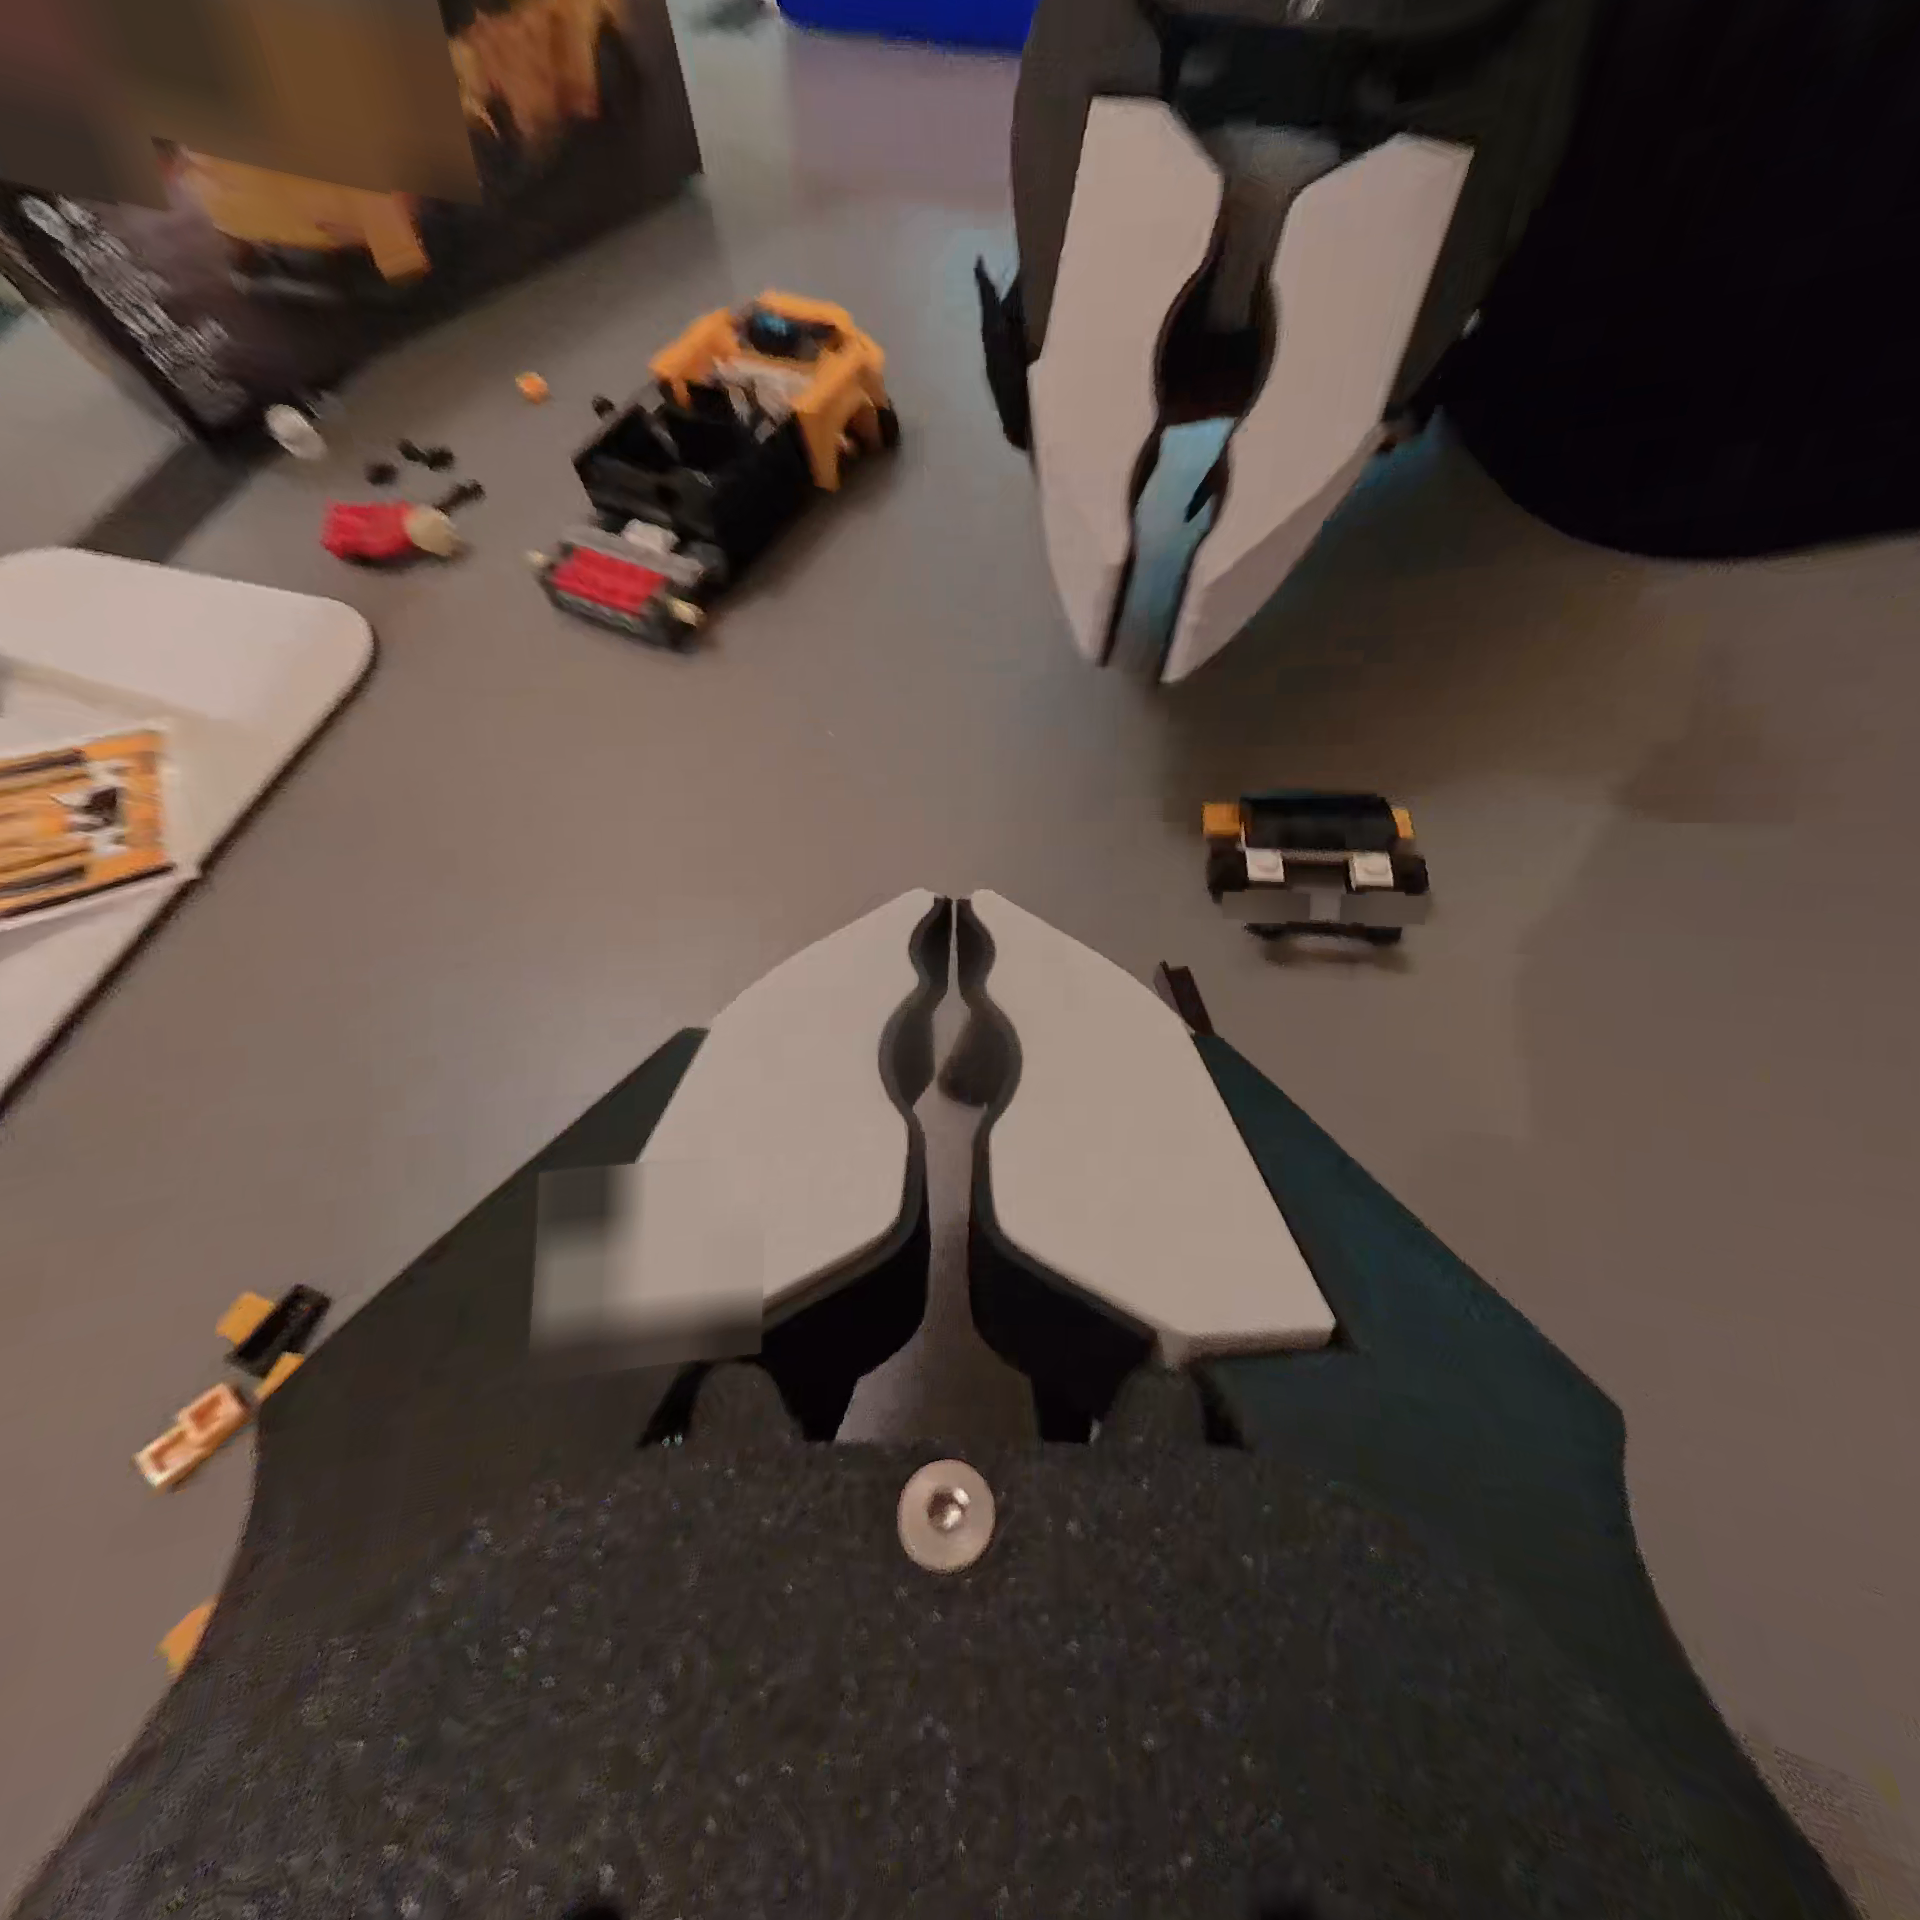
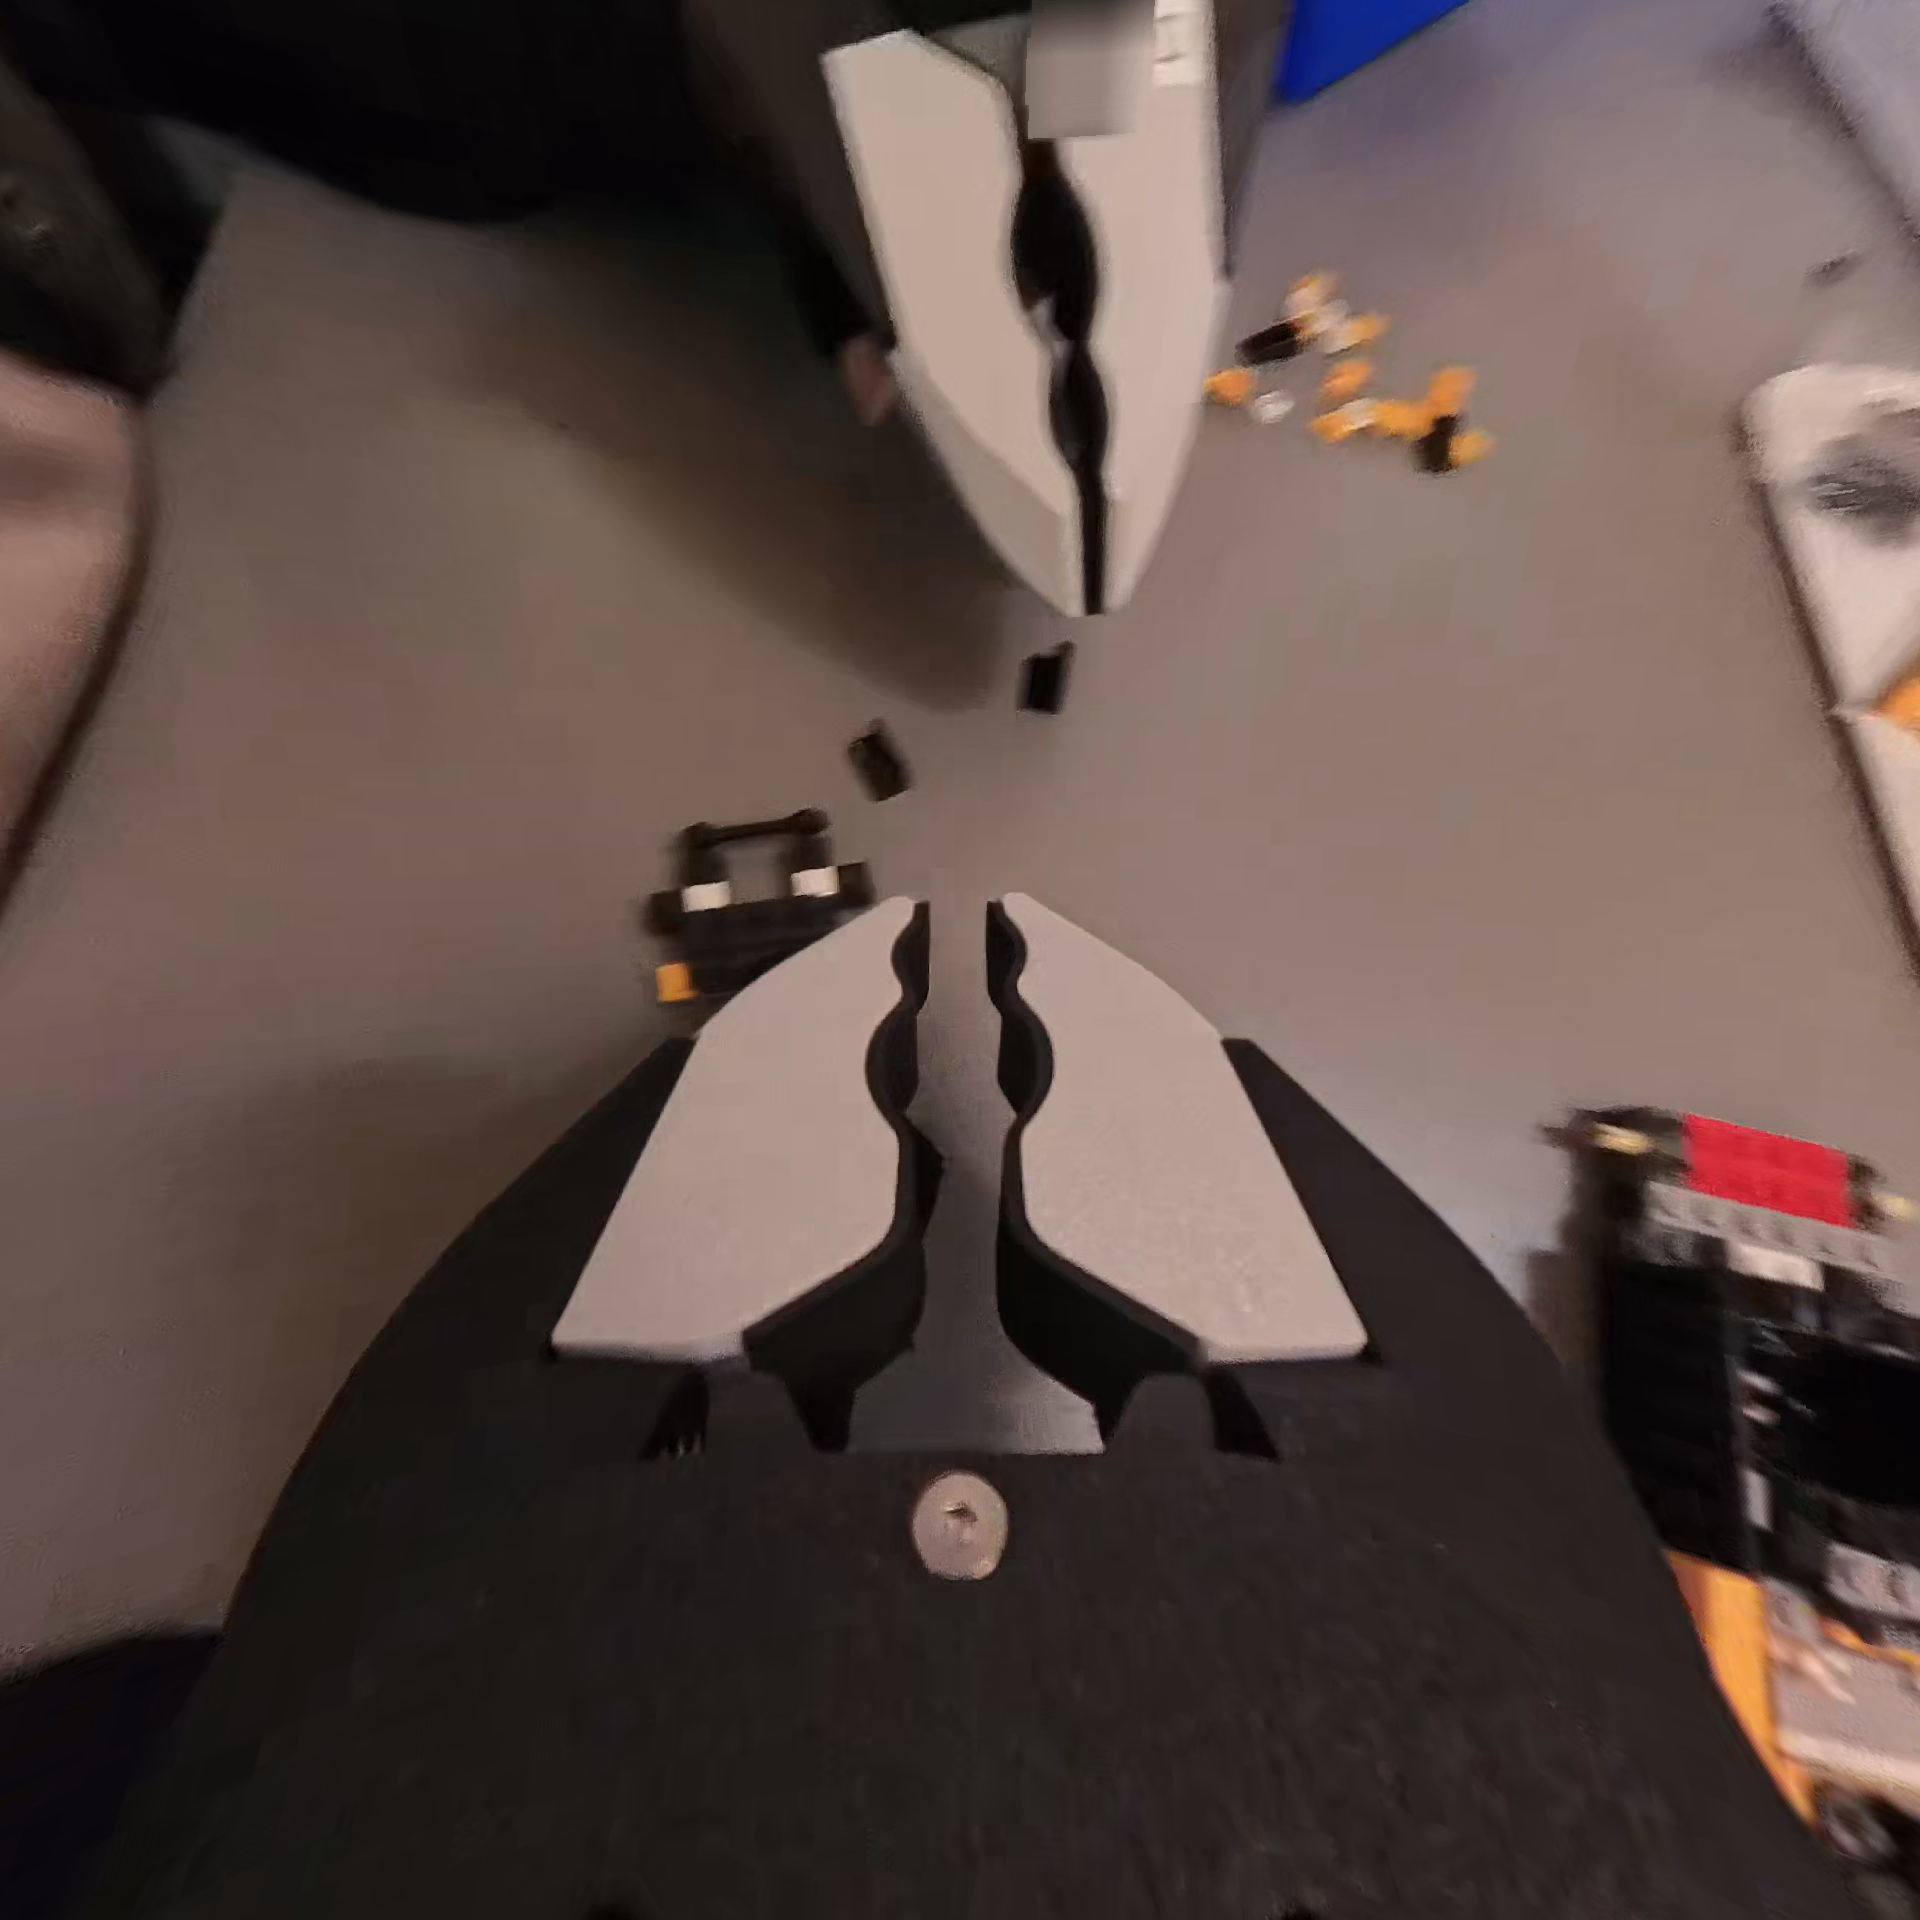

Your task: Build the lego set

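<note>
Grippers tip to tip above the table [image 1: 623, 831]: left gripper [image 1: 954, 900] pinched together, right gripper [image 2: 958, 906] slightly parted, both empty.

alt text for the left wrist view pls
The left gripper, shut and empty, hovers over a grey table, facing the right gripper opposite. A small black and orange lego piece lies between them; a half-built lego car, its box and a booklet sit at left.
</note>
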A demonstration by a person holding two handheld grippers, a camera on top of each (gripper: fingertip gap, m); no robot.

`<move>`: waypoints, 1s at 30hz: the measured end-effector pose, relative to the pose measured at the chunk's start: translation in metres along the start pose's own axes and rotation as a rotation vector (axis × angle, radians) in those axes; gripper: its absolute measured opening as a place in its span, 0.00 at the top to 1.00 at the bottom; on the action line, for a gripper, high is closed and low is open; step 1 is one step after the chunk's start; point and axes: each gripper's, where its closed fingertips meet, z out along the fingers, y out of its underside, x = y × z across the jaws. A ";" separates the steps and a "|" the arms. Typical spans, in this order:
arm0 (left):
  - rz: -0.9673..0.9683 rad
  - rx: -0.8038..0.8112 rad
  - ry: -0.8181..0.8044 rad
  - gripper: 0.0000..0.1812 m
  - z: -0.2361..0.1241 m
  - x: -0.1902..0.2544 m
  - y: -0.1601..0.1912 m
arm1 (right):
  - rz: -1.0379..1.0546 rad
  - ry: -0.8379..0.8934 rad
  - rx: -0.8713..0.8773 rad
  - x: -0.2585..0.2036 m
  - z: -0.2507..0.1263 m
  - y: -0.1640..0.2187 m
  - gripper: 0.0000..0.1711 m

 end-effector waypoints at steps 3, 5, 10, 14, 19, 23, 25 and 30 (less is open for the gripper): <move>-0.013 -0.057 0.087 1.00 0.002 0.013 0.007 | -0.044 -0.073 -0.095 -0.022 0.004 0.006 0.85; -0.022 -0.094 0.149 0.99 0.001 0.025 0.009 | -0.086 -0.095 -0.167 -0.033 0.007 0.010 0.78; -0.042 -0.204 0.216 0.94 0.007 0.043 0.021 | -0.111 -0.110 -0.253 -0.040 0.016 0.022 0.73; -0.052 -0.262 0.202 0.93 0.013 0.044 0.031 | -0.114 -0.095 -0.249 -0.035 0.019 0.024 0.79; -0.046 -0.288 0.188 0.97 0.016 0.043 0.034 | -0.125 -0.083 -0.245 -0.033 0.021 0.025 0.80; -0.031 -0.293 0.179 1.00 0.016 0.043 0.033 | -0.123 -0.084 -0.229 -0.032 0.019 0.022 0.79; -0.034 -0.281 0.178 1.00 0.015 0.042 0.031 | -0.124 -0.080 -0.202 -0.032 0.018 0.017 0.78; -0.080 -0.250 0.198 1.00 0.010 0.042 0.023 | -0.134 -0.078 -0.152 -0.033 0.020 0.009 0.71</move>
